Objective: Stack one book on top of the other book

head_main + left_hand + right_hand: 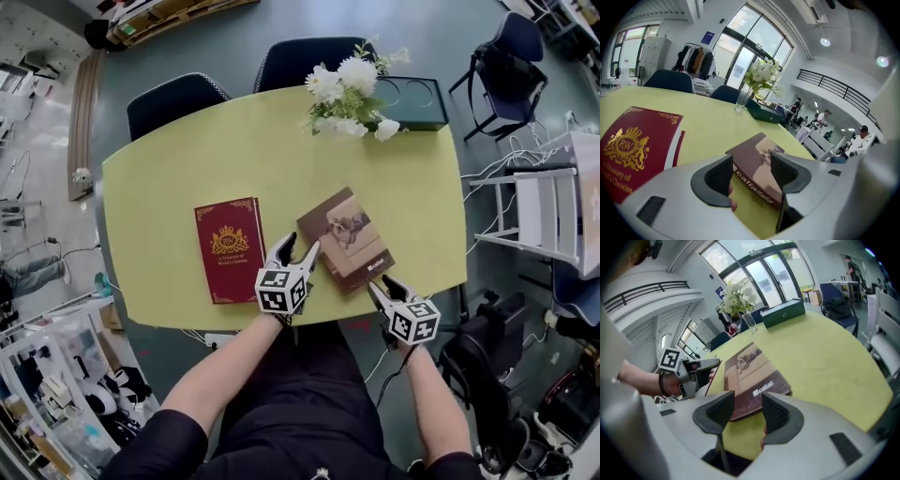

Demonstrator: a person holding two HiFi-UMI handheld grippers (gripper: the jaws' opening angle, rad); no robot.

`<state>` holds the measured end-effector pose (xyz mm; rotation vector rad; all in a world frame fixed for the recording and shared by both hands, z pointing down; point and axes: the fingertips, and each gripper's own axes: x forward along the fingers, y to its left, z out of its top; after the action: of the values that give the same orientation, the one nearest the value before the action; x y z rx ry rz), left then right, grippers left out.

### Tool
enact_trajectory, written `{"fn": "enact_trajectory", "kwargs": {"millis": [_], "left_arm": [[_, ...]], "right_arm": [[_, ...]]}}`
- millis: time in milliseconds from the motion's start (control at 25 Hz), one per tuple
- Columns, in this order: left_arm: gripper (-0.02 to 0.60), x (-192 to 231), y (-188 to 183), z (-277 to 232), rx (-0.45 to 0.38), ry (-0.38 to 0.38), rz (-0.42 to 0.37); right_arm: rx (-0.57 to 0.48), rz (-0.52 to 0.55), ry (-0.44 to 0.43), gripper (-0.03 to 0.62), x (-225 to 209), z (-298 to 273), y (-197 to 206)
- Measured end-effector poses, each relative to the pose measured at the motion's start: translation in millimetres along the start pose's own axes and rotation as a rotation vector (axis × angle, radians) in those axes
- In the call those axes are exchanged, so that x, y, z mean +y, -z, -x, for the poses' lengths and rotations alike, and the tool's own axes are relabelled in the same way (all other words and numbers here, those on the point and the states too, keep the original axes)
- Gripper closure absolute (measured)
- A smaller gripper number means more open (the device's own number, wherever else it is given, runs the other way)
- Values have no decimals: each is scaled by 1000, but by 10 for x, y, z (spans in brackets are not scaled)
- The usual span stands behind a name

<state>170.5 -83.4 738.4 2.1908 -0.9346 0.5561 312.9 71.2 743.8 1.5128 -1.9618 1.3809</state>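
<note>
A red book [228, 248] with a gold crest lies flat on the yellow-green table [187, 169], left of centre. To its right a brown book [345, 240] with a picture cover lies at an angle near the front edge. My left gripper [298, 248] is open at the brown book's near left corner, nothing between its pads. My right gripper [382, 285] is open just off that book's near right corner, at the table edge. In the left gripper view the brown book [757, 166] shows beyond the open jaws and the red book [633, 150] is at left. The right gripper view shows the brown book [750, 373] ahead.
A vase of white flowers [347, 94] and a dark green box [412, 101] stand at the table's far right. Two dark chairs [178, 98] are tucked in behind the table. A white rack [539, 211] stands to the right of it.
</note>
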Motion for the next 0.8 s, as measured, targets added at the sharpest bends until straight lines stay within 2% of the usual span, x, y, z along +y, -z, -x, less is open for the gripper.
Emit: {"fn": "enact_trajectory", "kwargs": {"millis": [160, 320, 440, 600, 800], "left_arm": [[321, -227, 226, 95, 26, 1, -9], [321, -310, 469, 127, 82, 0, 78], [321, -283, 560, 96, 102, -5, 123], [321, -330, 616, -11, 126, 24, 76], [321, -410, 739, -152, 180, 55, 57]], "right_arm": [[-5, 140, -2, 404, -251, -87, -544], [65, 247, -30, 404, -419, -335, -809], [136, 269, -92, 402, -444, -535, -845], [205, 315, -158, 402, -363, -719, -760], [226, 322, -195, 404, -290, -834, -665]]}}
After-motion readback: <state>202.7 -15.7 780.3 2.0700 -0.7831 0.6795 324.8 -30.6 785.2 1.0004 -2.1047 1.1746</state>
